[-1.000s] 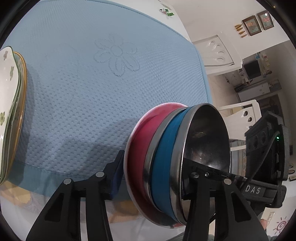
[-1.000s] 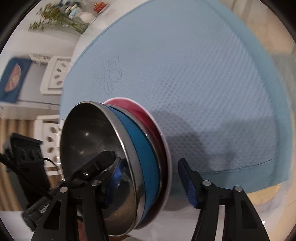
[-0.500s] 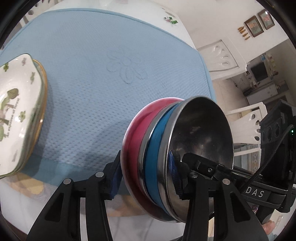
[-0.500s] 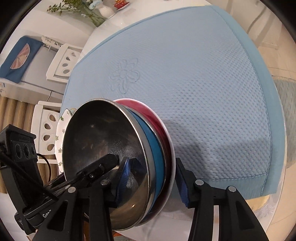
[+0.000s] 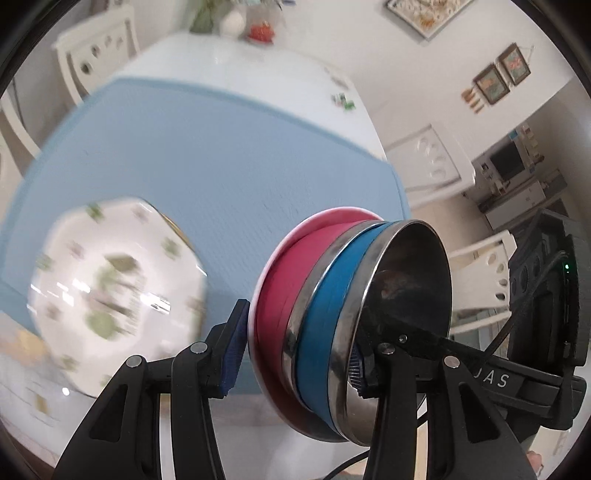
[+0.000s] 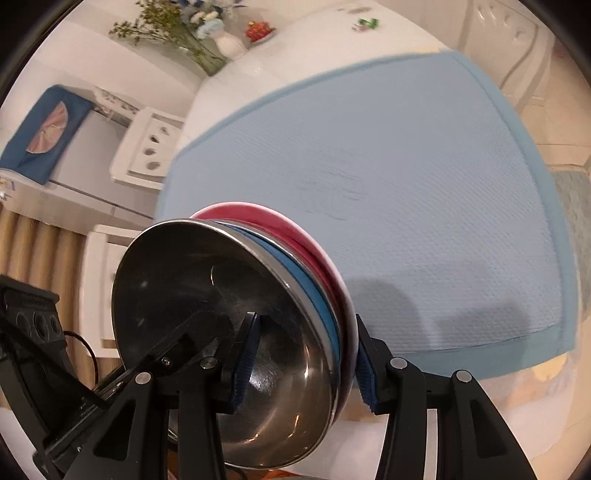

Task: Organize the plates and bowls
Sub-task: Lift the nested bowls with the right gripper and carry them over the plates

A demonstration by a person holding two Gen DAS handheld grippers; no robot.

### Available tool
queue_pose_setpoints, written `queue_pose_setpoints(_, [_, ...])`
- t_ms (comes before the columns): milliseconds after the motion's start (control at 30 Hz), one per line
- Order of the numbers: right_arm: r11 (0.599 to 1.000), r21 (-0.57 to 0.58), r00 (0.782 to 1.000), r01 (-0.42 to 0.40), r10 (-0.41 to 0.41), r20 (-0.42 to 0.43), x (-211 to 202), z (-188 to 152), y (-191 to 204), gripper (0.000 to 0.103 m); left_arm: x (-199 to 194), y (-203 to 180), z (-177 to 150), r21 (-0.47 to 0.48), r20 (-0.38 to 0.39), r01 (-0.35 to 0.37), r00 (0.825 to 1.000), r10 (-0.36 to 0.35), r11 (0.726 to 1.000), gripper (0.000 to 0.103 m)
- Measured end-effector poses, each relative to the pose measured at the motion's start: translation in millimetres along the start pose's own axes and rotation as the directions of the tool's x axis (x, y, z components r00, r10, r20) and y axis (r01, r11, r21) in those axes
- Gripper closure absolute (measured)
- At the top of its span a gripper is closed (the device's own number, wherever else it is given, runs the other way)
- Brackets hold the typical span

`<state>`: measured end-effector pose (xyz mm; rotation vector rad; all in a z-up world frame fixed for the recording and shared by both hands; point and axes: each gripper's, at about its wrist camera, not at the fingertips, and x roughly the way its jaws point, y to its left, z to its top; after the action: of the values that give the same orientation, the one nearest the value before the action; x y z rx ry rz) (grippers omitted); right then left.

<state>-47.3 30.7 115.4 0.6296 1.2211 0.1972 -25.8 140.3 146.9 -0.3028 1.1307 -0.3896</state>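
A stack of nested bowls hangs tilted on its side above the blue mat (image 5: pixel 207 147): a red bowl (image 5: pixel 280 280) outermost, a blue bowl (image 5: pixel 325 306) in it, and a steel inner surface (image 5: pixel 406 280) facing right. My left gripper (image 5: pixel 295 358) is shut on the stack's near rim, one pad on the red outside, the other inside the steel. My right gripper (image 6: pixel 304 367) is shut on the same stack (image 6: pixel 310 295) from the opposite side. A blurred white floral plate (image 5: pixel 110 273) with a gold-rimmed one under it lies on the mat, left of the bowls.
The blue mat (image 6: pixel 406 184) covers the near half of a white table (image 6: pixel 295 66). A vase of flowers (image 6: pixel 229 44) and a small red dish (image 6: pixel 260 31) stand at the far end. White chairs (image 6: pixel 147 147) stand around the table.
The right jaws closed onto the bowl stack. Both grippers then rose with it off the mat and tipped upward. The floral plate came fully into the left wrist view.
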Motion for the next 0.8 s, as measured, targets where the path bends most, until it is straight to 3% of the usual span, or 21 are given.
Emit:
queue_pose_setpoints(233, [0.997, -0.068, 0.999, -0.023, 0.024, 0.022, 14.6, 4.7, 86.9, 0.056, -56.9, 57.5, 24.0, -0.053, 0.085, -0.019, 0.996, 0.023, 0.998, 0.061])
queue_pose_setpoints(400, [0.994, -0.110, 1.000, -0.017, 0.016, -0.009, 43.6, 2.0, 131.8, 0.056, -70.6, 99.7, 36.4, -0.102, 0.114, -0.028, 0.993, 0.039, 0.994, 0.061])
queue_pose_setpoints(600, [0.997, -0.075, 0.995, 0.027, -0.034, -0.095, 92.9, -6.1, 142.8, 0.056, -50.2, 147.6, 30.7, -0.152, 0.040, -0.026, 0.999, 0.032, 0.988, 0.061])
queue_pose_setpoints(800, [0.995, -0.019, 0.983, 0.098, -0.100, -0.156, 126.7, -10.0, 132.6, 0.056, -18.6, 171.3, 23.9, -0.166, -0.060, 0.000, 0.998, -0.010, 0.986, 0.061])
